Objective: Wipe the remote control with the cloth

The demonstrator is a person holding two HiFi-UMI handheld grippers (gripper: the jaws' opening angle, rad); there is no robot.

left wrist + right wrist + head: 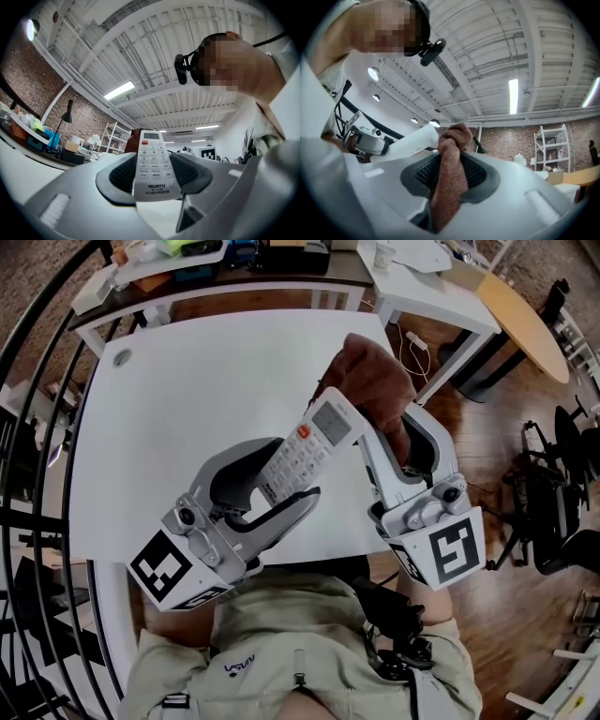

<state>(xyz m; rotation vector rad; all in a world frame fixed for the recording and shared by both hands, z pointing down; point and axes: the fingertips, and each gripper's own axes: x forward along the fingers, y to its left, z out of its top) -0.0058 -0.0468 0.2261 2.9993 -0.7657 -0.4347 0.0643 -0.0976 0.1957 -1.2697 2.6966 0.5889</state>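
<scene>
- Gripping the white remote control [314, 442] by its lower end, the left claw [298, 468] is closed on it, tilted above the white table [187, 390].
- The brown cloth [375, 381] is clamped in the right claw [392, 442], bunched against the remote's top end.

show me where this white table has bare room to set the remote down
The table is bare from the round cap at its far left corner across to the right edge. Crowded at the near side, where the left gripper with the remote and the right gripper with the cloth hang above it.
</scene>
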